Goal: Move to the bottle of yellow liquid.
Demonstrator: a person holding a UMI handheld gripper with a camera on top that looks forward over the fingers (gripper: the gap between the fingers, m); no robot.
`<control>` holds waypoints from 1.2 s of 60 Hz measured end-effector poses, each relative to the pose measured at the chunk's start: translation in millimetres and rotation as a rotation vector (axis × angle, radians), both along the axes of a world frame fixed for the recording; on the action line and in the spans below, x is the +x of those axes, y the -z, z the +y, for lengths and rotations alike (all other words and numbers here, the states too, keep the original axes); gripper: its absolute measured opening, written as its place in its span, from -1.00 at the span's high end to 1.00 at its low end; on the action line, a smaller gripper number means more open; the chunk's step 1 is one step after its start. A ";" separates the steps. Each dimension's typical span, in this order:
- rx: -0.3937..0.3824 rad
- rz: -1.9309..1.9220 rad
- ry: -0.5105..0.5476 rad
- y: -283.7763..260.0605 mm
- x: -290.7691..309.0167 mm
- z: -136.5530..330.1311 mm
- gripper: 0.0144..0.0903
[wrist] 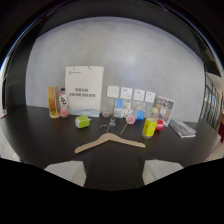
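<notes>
— What are the fingers doing?

— The gripper (113, 172) is spread wide, its two pale fingers (67, 172) well apart with nothing between them but the dark table (35, 135).

— And just ahead?

— A wooden hanger (109, 142) lies flat on the table, just beyond the fingers, its metal hook pointing away.

— Where is the bottle of yellow liquid?

— The yellow bottle (149, 126) stands upright past the hanger's right arm, with a small red thing (159, 125) just beside it. It is well apart from the fingers.

— Anything else back there?

— A yellow-green roll (82, 121) past the hanger's left arm. Further back, by the grey wall, a tall amber container (53, 102), a white paper bag (85, 91) and a row of clear boxes (131, 105). A booklet (182, 128) lies off to the right.
</notes>
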State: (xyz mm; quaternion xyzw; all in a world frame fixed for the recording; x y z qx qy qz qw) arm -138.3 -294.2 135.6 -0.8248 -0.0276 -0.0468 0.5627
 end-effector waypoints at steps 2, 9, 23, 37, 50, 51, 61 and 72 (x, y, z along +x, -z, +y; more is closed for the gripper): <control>-0.004 0.000 0.002 1.1 1.4 -0.7 -0.87; -0.020 -0.002 0.009 9.2 9.2 -10.4 -0.86; -0.057 -0.025 0.070 27.7 61.5 -14.9 -0.86; -0.062 -0.049 0.122 40.1 132.6 16.8 -0.87; -0.058 -0.019 0.092 39.2 179.3 91.2 -0.86; -0.058 -0.018 0.088 38.9 182.8 98.1 -0.87; -0.047 -0.026 0.060 36.0 211.7 163.1 -0.86; -0.069 0.017 0.007 48.2 210.5 204.0 -0.87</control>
